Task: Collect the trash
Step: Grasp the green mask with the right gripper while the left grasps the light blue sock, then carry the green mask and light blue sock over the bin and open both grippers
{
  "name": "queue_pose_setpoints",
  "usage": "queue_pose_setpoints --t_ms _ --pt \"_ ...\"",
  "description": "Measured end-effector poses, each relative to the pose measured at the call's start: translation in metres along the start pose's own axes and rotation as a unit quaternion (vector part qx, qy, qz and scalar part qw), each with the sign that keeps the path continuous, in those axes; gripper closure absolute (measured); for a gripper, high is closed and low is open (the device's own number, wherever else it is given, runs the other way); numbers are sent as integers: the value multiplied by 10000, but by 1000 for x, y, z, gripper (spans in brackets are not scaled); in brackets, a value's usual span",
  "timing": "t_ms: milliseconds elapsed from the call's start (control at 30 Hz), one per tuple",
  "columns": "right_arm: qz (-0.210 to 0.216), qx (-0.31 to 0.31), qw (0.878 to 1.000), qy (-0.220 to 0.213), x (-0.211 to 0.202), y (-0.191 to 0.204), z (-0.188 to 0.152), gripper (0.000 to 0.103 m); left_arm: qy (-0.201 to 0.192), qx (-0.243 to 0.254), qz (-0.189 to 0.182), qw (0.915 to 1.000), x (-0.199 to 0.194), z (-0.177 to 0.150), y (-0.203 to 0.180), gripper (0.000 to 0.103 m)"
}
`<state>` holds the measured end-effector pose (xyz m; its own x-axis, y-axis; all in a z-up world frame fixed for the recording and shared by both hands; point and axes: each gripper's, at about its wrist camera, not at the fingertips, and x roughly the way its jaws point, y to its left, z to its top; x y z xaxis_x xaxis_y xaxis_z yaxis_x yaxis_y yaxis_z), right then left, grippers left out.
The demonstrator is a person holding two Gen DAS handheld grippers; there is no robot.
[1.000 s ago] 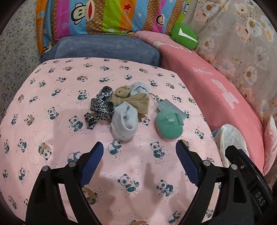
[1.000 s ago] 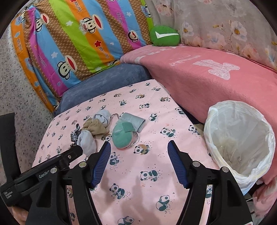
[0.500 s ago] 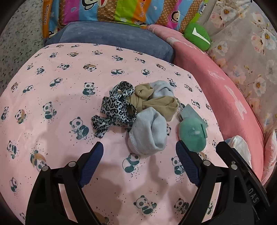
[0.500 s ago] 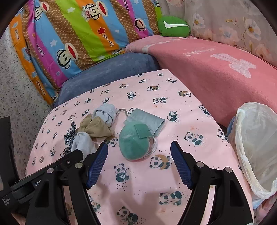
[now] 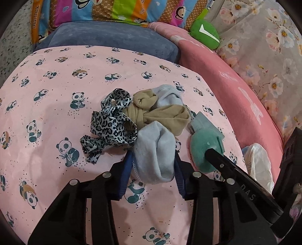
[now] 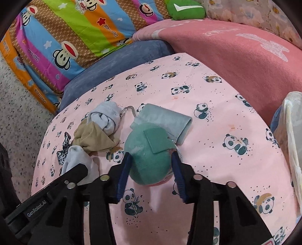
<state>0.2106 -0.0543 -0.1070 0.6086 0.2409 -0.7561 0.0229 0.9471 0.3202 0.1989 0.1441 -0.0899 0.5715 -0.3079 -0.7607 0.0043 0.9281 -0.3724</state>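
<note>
A pile of cloth scraps lies on the pink panda sheet [image 5: 47,105]: a leopard-print ribbon [image 5: 111,122], a tan stocking [image 5: 162,115], a second pale blue sock [image 5: 168,96] and a pale blue sock [image 5: 154,150]. My left gripper [image 5: 152,169] is shut on the near pale blue sock, pads against both its sides. My right gripper [image 6: 151,169] is shut on a green plush mitt [image 6: 149,158] with a grey-green cuff [image 6: 166,120]. The mitt also shows in the left wrist view [image 5: 203,147]. A bin lined with a white bag [image 6: 292,135] stands at the right edge.
A blue cushion [image 5: 113,39] and a striped monkey-print pillow [image 6: 75,35] lie behind the sheet. A pink blanket [image 6: 236,56] and a green plush toy [image 6: 185,9] sit at the right. The bin's bag also shows in the left wrist view [image 5: 258,160].
Both grippers moved forward and down onto the pile and closed. The left one took hold of the near blue sock, the right one the green mitt.
</note>
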Motion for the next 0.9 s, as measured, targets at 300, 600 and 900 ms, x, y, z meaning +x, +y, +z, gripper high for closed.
queue_pose_setpoints --t_ms 300,600,900 --pt "54 -243 9991 -330 -34 9 -1 84 -111 69 -85 9999 -21 -5 -11 79" --pt "-47 -408 9943 -985 -101 9 -3 84 -347 419 -268 9982 -59 -13 -55 79" --pt "-129 -99 9885 -1506 -166 -28 -4 84 -479 924 -512 9933 -89 -26 -116 79"
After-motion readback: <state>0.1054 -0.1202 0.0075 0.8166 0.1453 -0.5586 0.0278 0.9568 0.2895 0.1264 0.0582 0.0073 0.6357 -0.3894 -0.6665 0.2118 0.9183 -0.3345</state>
